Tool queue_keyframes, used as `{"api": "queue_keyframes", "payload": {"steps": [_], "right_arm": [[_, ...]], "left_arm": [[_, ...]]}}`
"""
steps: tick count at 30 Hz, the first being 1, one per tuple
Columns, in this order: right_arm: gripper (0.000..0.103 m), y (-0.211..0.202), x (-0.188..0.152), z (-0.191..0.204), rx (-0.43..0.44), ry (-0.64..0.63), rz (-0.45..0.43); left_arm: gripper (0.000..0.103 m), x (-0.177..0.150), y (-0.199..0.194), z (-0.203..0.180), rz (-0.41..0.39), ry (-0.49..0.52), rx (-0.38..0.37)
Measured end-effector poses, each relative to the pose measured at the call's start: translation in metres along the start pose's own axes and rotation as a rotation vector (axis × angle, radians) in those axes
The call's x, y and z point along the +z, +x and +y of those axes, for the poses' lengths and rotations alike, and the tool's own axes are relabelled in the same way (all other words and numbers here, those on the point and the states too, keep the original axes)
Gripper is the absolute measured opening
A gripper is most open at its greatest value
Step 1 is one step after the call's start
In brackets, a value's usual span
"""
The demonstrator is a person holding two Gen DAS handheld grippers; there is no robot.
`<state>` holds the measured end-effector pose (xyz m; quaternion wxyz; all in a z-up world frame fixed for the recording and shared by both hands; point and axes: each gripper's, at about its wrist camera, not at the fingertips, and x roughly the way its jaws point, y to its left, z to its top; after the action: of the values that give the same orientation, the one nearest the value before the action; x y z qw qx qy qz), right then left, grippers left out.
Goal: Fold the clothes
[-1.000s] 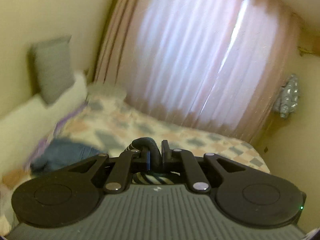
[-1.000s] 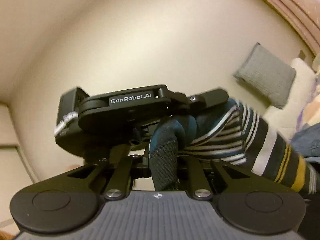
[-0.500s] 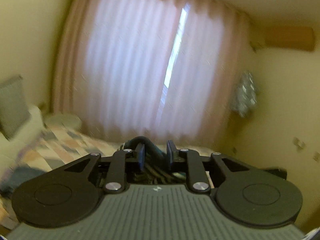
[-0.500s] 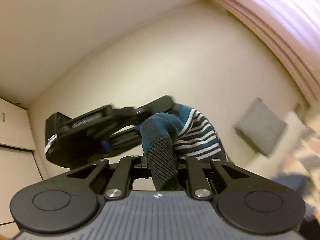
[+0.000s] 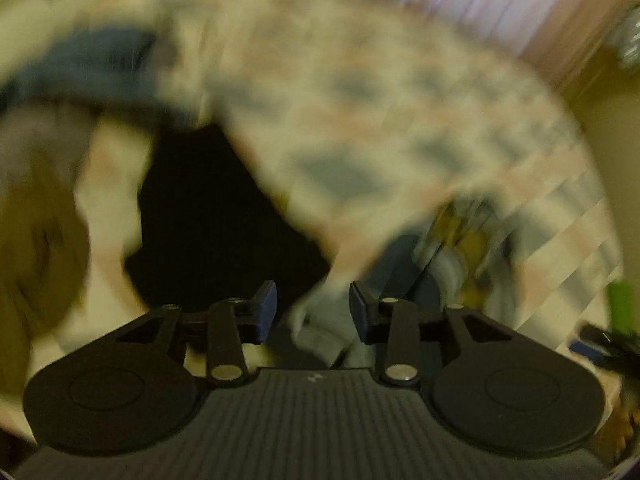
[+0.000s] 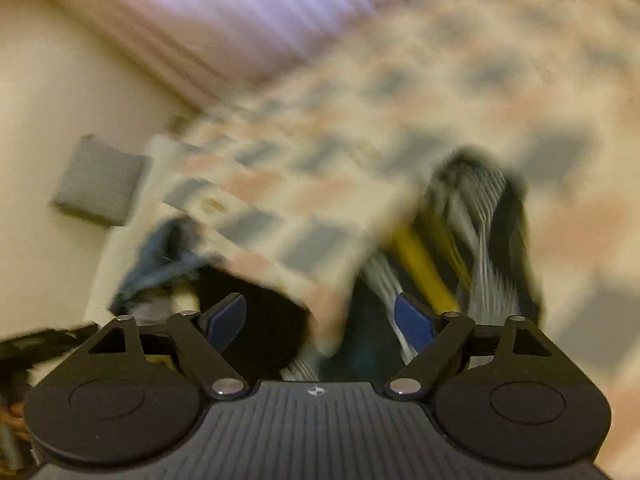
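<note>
Both views are heavily motion-blurred. My left gripper [image 5: 312, 312] is open and empty above the patterned bedspread [image 5: 360, 120]. My right gripper [image 6: 320, 320] is open and empty. The striped teal, white and yellow garment [image 6: 460, 232] lies crumpled on the bedspread [image 6: 440, 80] just beyond the right fingers. In the left wrist view it shows as a blurred striped heap [image 5: 460, 240] to the right of the fingers. A black garment [image 5: 208, 220] lies on the bed ahead of the left gripper and also shows in the right wrist view [image 6: 256, 312].
A blue denim garment [image 5: 92, 60] lies at the far left of the bed, also seen in the right wrist view [image 6: 160, 256]. A grey cushion [image 6: 100, 184] leans on the wall. Curtains [image 6: 224, 4] hang behind the bed.
Both grippers let go of the striped garment and opened. Both cameras swung down from the wall and curtains toward the bed. The garment now lies on the bedspread.
</note>
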<state>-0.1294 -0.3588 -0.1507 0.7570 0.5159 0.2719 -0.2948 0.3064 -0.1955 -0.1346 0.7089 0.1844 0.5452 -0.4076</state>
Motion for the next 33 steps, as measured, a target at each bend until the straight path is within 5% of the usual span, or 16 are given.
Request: {"api": "queue_keyframes", "payload": {"steps": [4,7,10,12,14,15,16,18,22,28,31,33], "right_arm": [[0.084,0.031,-0.094,-0.075,-0.111,0.269,0.119],[0.084,0.047,-0.142,-0.082,-0.191,0.338,0.168],[0.084,0.06,-0.157,-0.076,-0.26,0.33,0.17],[0.087,0.07,-0.158,-0.069,-0.286,0.324,0.144],[0.088,0.082,-0.157,-0.064,-0.299,0.342,0.128],[0.088,0.087,-0.158,-0.063,-0.305,0.354,0.125],[0.088,0.092,-0.158,-0.063,-0.314,0.367,0.124],[0.089,0.096,-0.158,-0.061,-0.326,0.396,0.121],[0.089,0.106,-0.155,-0.064,-0.34,0.455,0.114],[0.088,0.105,-0.136,-0.061,-0.366,0.453,0.084],[0.088,0.102,-0.131,-0.06,-0.374,0.434,0.074],[0.088,0.096,-0.13,-0.064,-0.377,0.435,0.061]], "left_arm": [[0.032,-0.045,0.092,0.0,0.127,0.162,0.068],[0.036,-0.048,0.133,-0.03,0.072,0.383,0.11],[0.04,-0.037,0.174,-0.053,0.044,0.555,0.157],[0.05,-0.033,0.203,-0.065,0.05,0.687,0.164],[0.071,-0.039,0.225,-0.075,0.062,0.816,0.161],[0.072,-0.044,0.234,-0.078,0.054,0.881,0.175],[0.07,-0.051,0.243,-0.081,0.036,0.954,0.217],[0.032,-0.054,0.265,-0.079,0.03,1.021,0.317],[0.023,-0.036,0.254,-0.06,0.058,0.947,0.274],[0.018,0.002,0.155,0.009,-0.117,0.684,0.263],[0.02,0.024,0.069,0.068,-0.257,0.529,0.36],[0.022,0.04,0.02,0.116,-0.325,0.425,0.492]]}}
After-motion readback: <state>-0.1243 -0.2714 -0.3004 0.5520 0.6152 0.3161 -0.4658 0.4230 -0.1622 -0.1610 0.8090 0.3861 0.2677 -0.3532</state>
